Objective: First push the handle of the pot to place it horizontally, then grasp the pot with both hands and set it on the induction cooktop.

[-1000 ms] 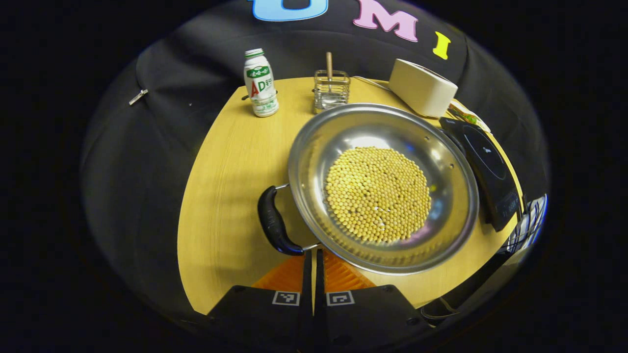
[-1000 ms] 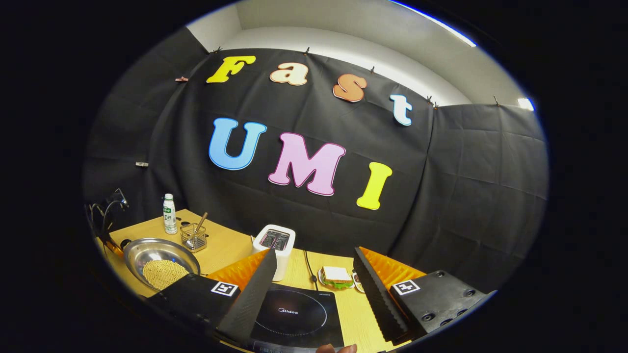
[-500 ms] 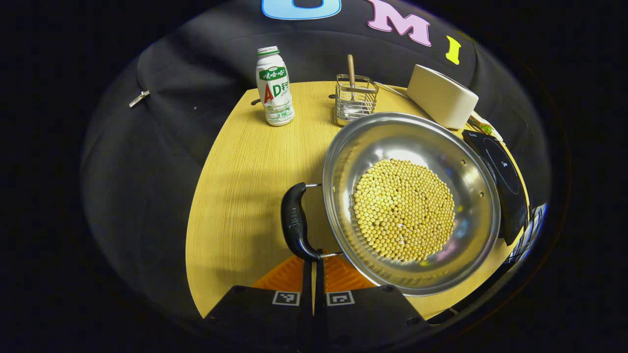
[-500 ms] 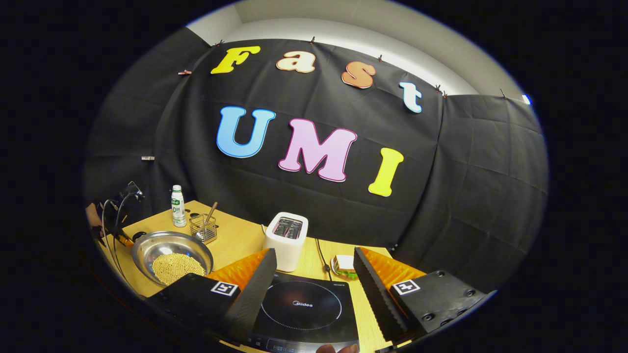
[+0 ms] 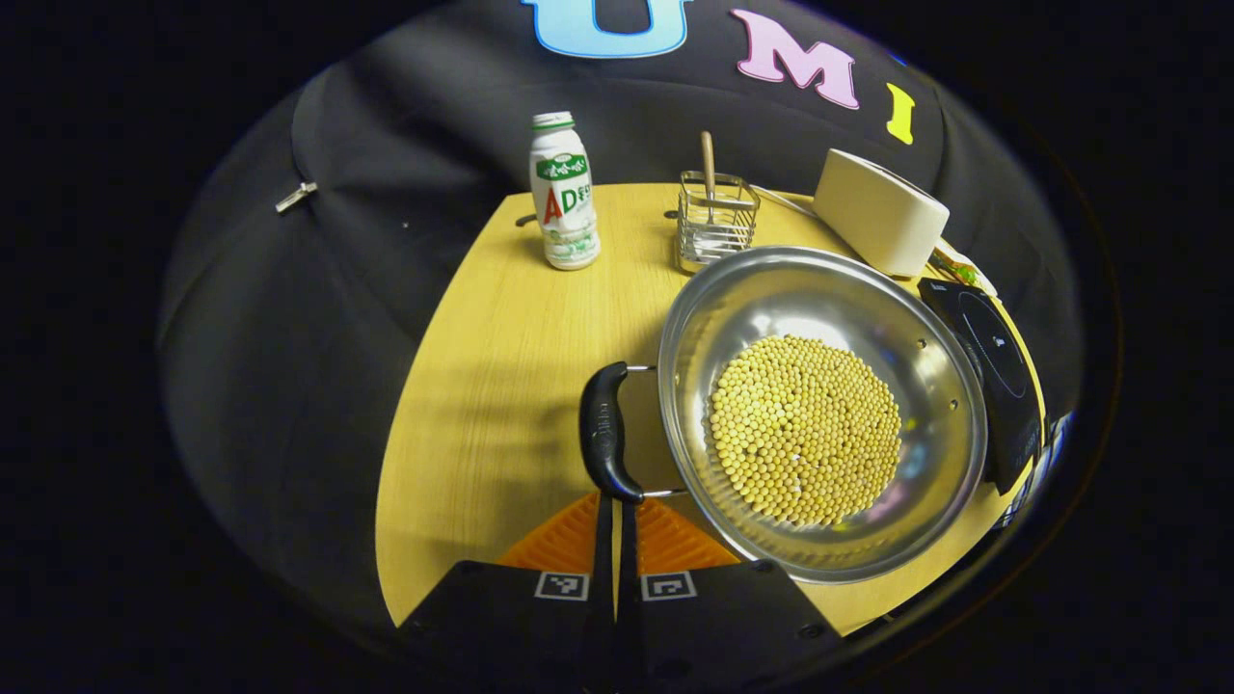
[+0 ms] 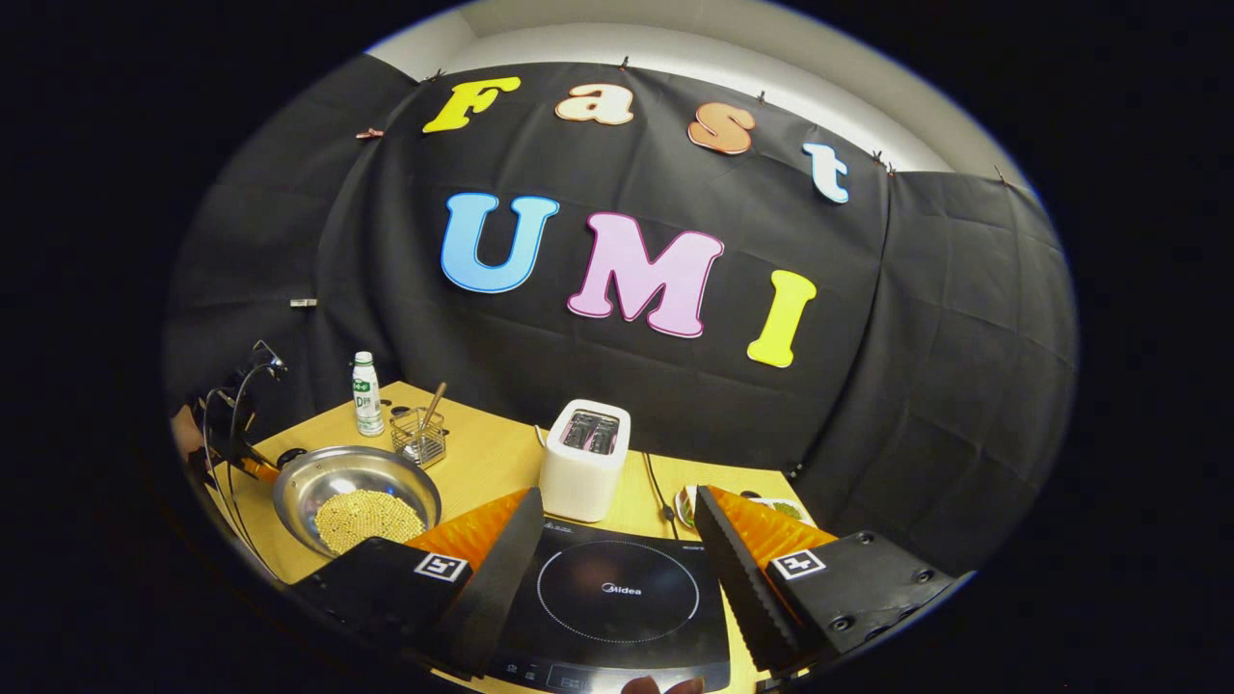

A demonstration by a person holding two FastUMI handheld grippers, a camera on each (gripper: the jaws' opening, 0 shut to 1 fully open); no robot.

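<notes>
A wide steel pot (image 5: 762,289) holding a heap of yellow beans sits on the wooden table (image 5: 501,366). Its black side handle (image 5: 604,432) points toward the table's left edge. My left gripper (image 5: 615,506) is shut, its tips touching the near end of that handle. In the right gripper view the same pot (image 6: 328,474) lies far left, with the left gripper (image 6: 253,465) beside it. My right gripper (image 6: 617,549) is open above the black induction cooktop (image 6: 617,602), holding nothing. The cooktop (image 5: 998,361) lies right of the pot.
A white bottle (image 5: 564,202) and a wire utensil holder (image 5: 713,217) stand behind the pot. A white toaster (image 6: 585,461) stands behind the cooktop, with its cord and a plate of food (image 6: 771,506) to its right.
The pot's handle has swung round with the shut left gripper against its end. The right gripper's view has shifted left and down, bringing the cooktop more fully between its fingers.
</notes>
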